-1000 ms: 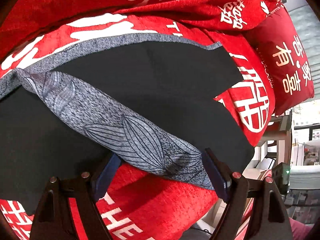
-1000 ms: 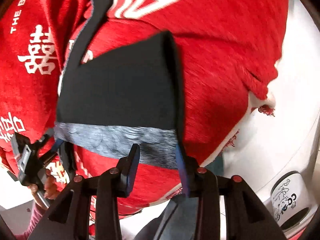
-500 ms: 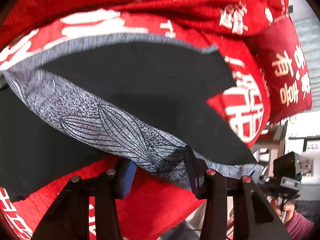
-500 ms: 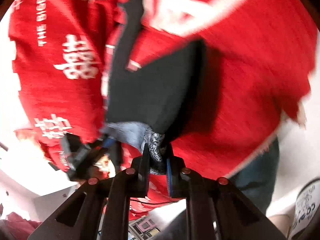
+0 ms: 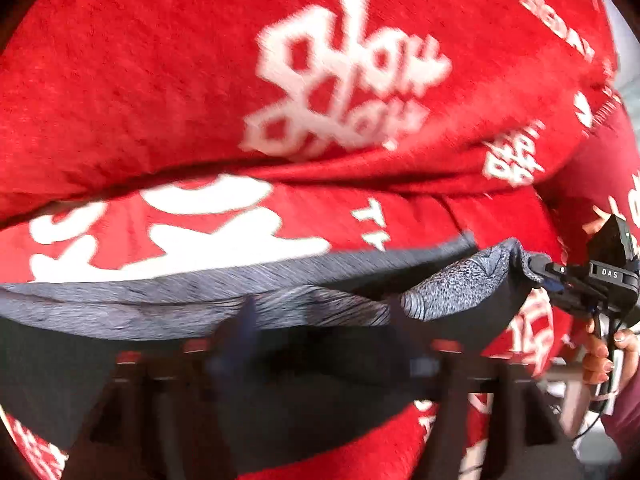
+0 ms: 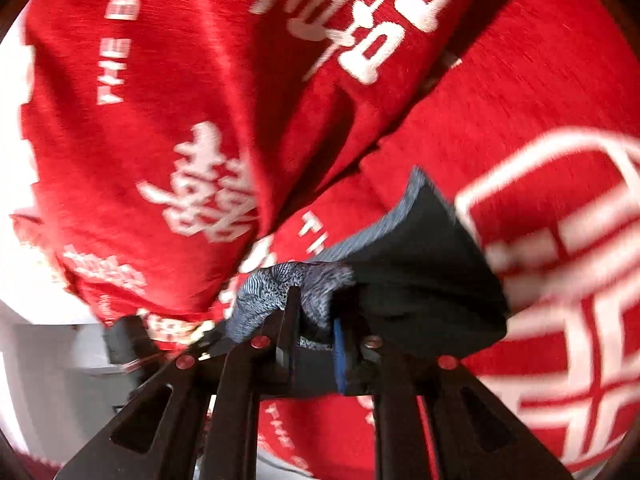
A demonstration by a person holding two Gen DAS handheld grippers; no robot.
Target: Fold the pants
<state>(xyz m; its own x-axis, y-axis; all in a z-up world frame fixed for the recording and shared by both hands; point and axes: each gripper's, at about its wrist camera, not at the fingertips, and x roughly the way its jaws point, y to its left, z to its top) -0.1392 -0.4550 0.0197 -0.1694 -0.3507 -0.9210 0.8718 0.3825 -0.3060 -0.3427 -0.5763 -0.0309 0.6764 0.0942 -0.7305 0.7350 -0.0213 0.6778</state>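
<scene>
The pants [image 5: 280,360] are black with a grey leaf-patterned waistband [image 5: 168,304] and lie on a red blanket. My left gripper [image 5: 320,340] is blurred; its fingers straddle the grey band, jaw state unclear. My right gripper [image 6: 314,320] is shut on a bunched end of the grey band [image 6: 288,284], with black cloth [image 6: 424,280] hanging to its right. The right gripper also shows in the left wrist view [image 5: 540,272], gripping the band's right end.
The red blanket with white characters [image 5: 320,80] covers the sofa seat and back [image 6: 160,120]. A red cushion [image 5: 624,208] sits at the right. The person's hand [image 5: 600,356] holds the right gripper's handle. White floor [image 6: 40,360] shows at lower left.
Both grippers have moved forward toward the sofa back, carrying the waistband over the black cloth. The right gripper stays shut on the band. The left view is now blurred.
</scene>
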